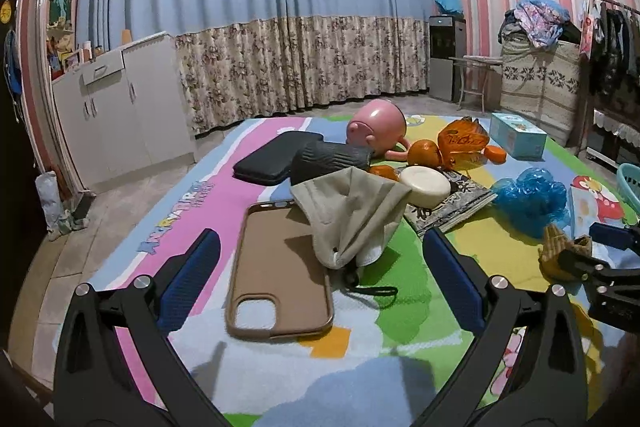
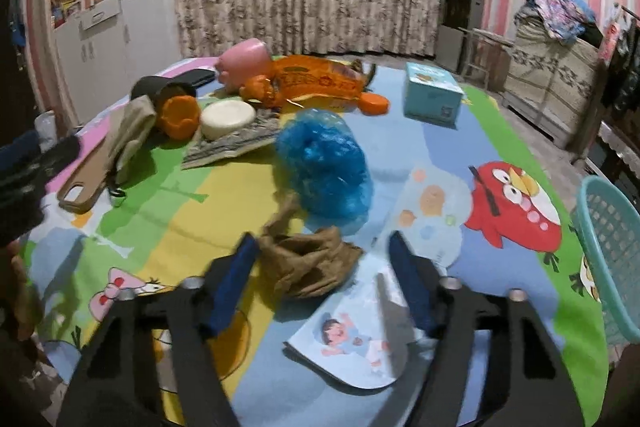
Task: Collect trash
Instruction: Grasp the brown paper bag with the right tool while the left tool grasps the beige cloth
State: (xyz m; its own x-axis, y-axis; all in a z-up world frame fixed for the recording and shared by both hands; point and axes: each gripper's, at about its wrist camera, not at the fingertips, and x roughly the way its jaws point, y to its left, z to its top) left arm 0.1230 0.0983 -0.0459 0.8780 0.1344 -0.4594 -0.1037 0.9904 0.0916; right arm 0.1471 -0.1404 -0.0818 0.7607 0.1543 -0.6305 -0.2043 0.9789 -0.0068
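Observation:
In the right wrist view a crumpled brown paper point(image 2: 312, 263) lies on the cartoon play mat point(image 2: 500, 131) between the fingers of my right gripper point(image 2: 322, 239). Its left pad touches the paper, the right pad stands apart from it, so the gripper is open. A crumpled blue plastic bag point(image 2: 324, 163) lies just beyond. My left gripper point(image 1: 322, 235) is open and holds nothing, with a tan phone case point(image 1: 276, 267) and a grey face mask point(image 1: 352, 215) in front of it. At the right edge of the left wrist view are the brown paper point(image 1: 564, 251) and the blue bag point(image 1: 532, 199).
A teal basket point(image 2: 612, 247) stands at the mat's right edge. Farther back lie an orange wrapper point(image 2: 316, 81), orange peels point(image 2: 178, 117), a white round block point(image 2: 226, 119), a pink toy point(image 2: 240, 65), a light-blue box point(image 2: 432, 95) and a black pouch point(image 1: 272, 163). A cartoon leaflet point(image 2: 352, 343) lies under my right gripper.

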